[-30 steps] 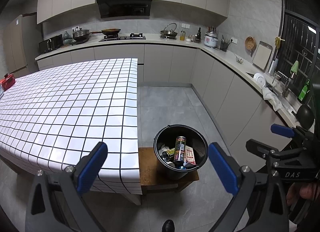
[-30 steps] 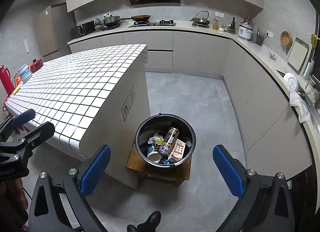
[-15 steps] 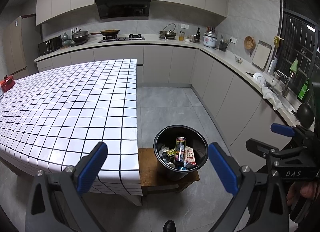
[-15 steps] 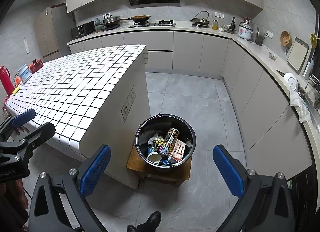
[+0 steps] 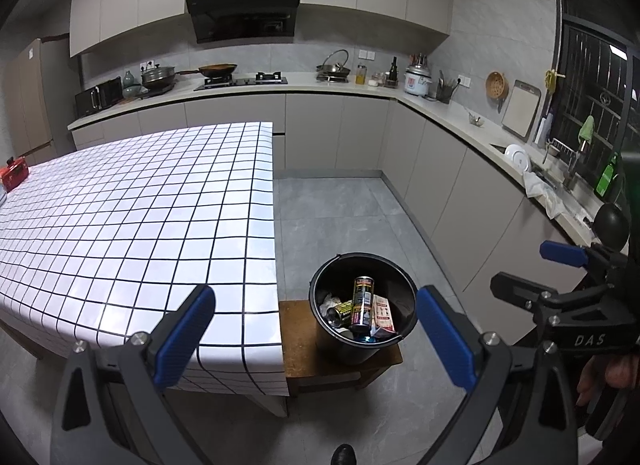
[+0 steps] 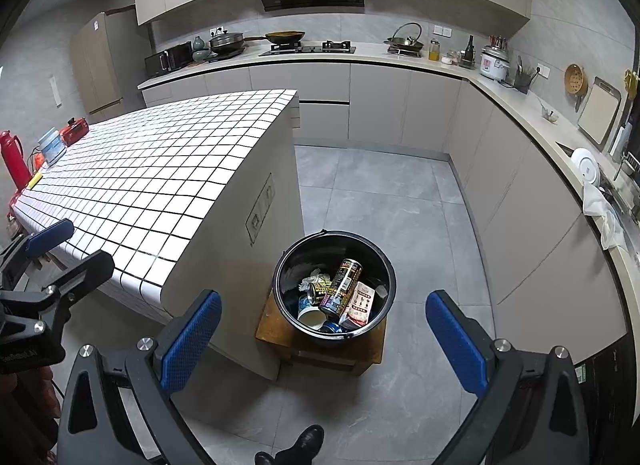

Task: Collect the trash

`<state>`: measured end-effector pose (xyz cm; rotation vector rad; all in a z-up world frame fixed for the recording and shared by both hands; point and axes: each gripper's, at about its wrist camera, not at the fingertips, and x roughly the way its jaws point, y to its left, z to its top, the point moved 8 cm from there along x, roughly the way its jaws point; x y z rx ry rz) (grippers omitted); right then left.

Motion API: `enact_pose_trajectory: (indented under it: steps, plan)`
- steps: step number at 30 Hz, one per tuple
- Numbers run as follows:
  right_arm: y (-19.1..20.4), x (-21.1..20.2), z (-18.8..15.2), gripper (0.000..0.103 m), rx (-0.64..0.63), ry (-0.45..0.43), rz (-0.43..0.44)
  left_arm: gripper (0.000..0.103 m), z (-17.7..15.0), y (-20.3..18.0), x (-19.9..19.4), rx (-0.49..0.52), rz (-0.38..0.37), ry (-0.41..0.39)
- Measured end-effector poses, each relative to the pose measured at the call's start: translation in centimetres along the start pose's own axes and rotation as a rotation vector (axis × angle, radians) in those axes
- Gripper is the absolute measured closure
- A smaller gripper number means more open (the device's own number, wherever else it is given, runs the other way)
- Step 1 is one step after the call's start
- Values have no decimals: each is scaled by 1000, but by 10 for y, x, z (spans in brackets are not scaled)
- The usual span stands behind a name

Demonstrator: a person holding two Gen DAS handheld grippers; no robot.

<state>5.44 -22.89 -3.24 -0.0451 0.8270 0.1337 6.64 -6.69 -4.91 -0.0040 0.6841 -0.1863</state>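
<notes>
Jaws, left gripper (image 5: 315,329): spread wide, blue pads far apart, nothing between them; it hangs above the floor at the near corner of the island.
Jaws, right gripper (image 6: 323,333): equally wide apart and empty, held high over the floor.
Round black plastic bucket (image 6: 286,265): stands on a low brown wooden stool (image 6: 269,325) just beside the island's end wall, framed between both pairs of pads in either view.
Trash in the bucket: a tall dark printed drink can (image 6: 341,285) leaning across the heap, a smaller yellow-and-black can (image 6: 319,289) on its side, a white-and-red carton (image 6: 361,303), a white paper cup (image 6: 311,315), crumpled white paper (image 6: 313,277).
White black-gridded tiled tabletop (image 5: 132,217): bare over the near part; red items sit at its far left edge.
Person: a black shoe (image 6: 306,439) on the grey floor below the right gripper.
</notes>
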Motion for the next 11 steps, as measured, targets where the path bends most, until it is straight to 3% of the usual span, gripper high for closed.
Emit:
enact_pose_trajectory:
  steps: [11]
  plan:
    - [-1,3,4,0,1,-3,5,1,5,3,3,-31,-17,-13]
